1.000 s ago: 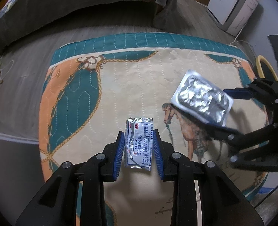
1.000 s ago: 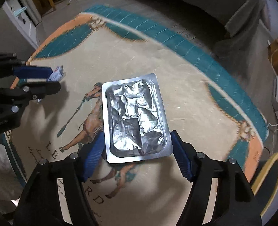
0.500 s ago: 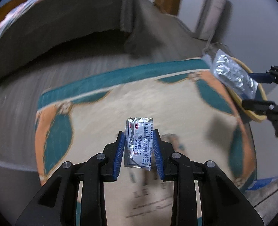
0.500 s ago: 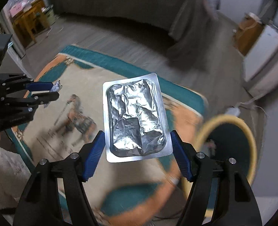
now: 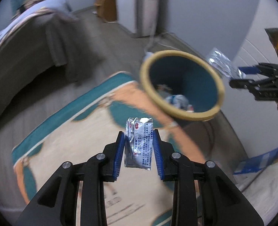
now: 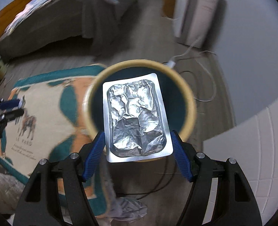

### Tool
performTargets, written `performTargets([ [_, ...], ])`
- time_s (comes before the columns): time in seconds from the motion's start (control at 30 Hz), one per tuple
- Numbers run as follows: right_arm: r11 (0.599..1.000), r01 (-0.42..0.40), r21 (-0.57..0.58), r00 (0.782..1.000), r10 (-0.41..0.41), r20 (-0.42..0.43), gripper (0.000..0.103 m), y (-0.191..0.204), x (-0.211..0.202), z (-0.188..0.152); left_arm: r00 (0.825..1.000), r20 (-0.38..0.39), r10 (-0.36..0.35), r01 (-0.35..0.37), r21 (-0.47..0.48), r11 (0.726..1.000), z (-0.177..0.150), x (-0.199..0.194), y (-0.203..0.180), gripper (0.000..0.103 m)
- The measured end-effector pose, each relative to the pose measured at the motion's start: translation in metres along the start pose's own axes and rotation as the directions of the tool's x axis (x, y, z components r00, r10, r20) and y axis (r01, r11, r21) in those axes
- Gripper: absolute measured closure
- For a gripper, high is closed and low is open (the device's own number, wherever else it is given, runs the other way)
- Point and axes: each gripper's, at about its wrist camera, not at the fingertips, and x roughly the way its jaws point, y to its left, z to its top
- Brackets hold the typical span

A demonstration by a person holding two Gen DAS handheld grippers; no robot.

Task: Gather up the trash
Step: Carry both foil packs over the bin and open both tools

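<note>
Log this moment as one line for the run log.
left gripper: holds sachet | right gripper: holds foil pack above bin | release: pending

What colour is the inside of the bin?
Dark teal inside the bin, with a tan rim; clearest in the left wrist view.

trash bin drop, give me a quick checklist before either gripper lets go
1. Right gripper shut on foil tray: ok.
2. Foil tray in line with the bin opening, right wrist view: ok.
3. Left gripper shut on medicine sachet: ok.
4. Sachet over the bin: not ok, it hangs over the rug.
5. Room left in the bin: ok, trash covers only the bottom.
6. Tray height above rim: cannot tell.
</note>
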Motion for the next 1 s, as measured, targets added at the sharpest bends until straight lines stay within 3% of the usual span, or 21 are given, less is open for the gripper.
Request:
performTargets([
  [0.13, 0.999, 0.035, 0.023, 0.999, -0.035, 0.015, 0.034, -0.026, -0.005, -0.004, 0.998, -0.030, -0.054, 0.056, 0.078, 0.995, 0.020, 0.016, -0.036, 0.071],
  [0.33, 0.997, 0.025, 0.079, 1.000, -0.025, 0.005, 0.034, -0.044, 0.010, -0.007, 0.992, -0.065, -0.110, 0.116, 0.105, 0.988, 0.058, 0.049, -0.067, 0.071],
  [0.6, 0.994, 0.028, 0.106, 0.999, -0.026, -0.026, 0.034, -0.052, 0.043, -0.001, 0.996, -0.065, -0.065, 0.076, 0.200, 0.977, 0.094, 0.092, -0.090, 0.071],
  [0.73, 0.994, 0.039, 0.105, 0.999, -0.036, -0.029, 0.034, -0.051, 0.059, 0.005, 0.999, -0.027, -0.020, 0.026, 0.221, 0.975, 0.104, 0.103, -0.087, 0.069],
  [0.87, 0.993, 0.029, 0.114, 0.999, -0.027, -0.023, 0.034, -0.049, 0.077, 0.018, 1.000, 0.003, -0.008, 0.008, 0.189, 0.982, 0.111, 0.106, -0.072, 0.035],
  [1.0, 0.995, 0.043, 0.091, 0.998, -0.039, -0.045, 0.034, -0.043, 0.096, 0.026, 1.000, 0.010, -0.001, -0.001, 0.151, 0.988, 0.112, 0.106, -0.059, 0.026],
])
